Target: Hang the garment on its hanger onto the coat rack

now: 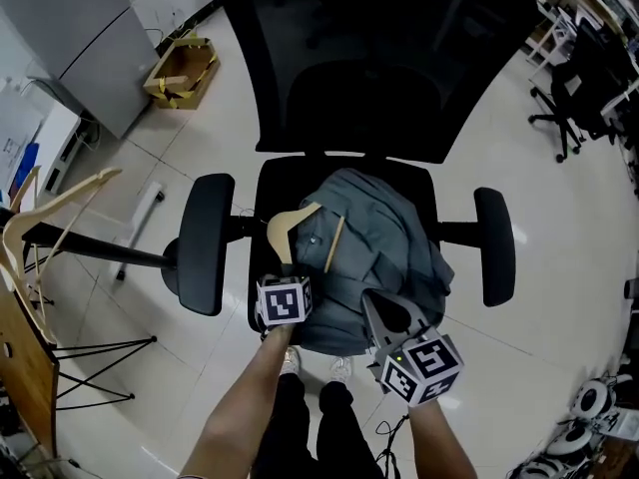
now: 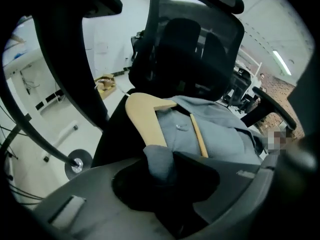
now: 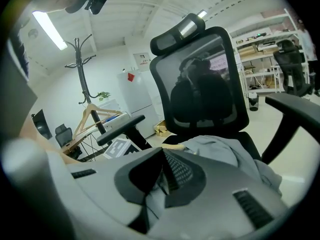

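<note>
Two armrests [image 1: 208, 242] flank the garment [image 1: 384, 238] — backrest [image 1: 369, 58] behind.

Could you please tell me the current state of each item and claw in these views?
garment: crumpled on the chair seat, on its hanger, not yet hung.
hanger: lying flat, one wooden arm exposed.
left claw: closed on a fold of the garment.
right claw: closed on the garment's fabric.
coat rack: upright, top hooks bare.
</note>
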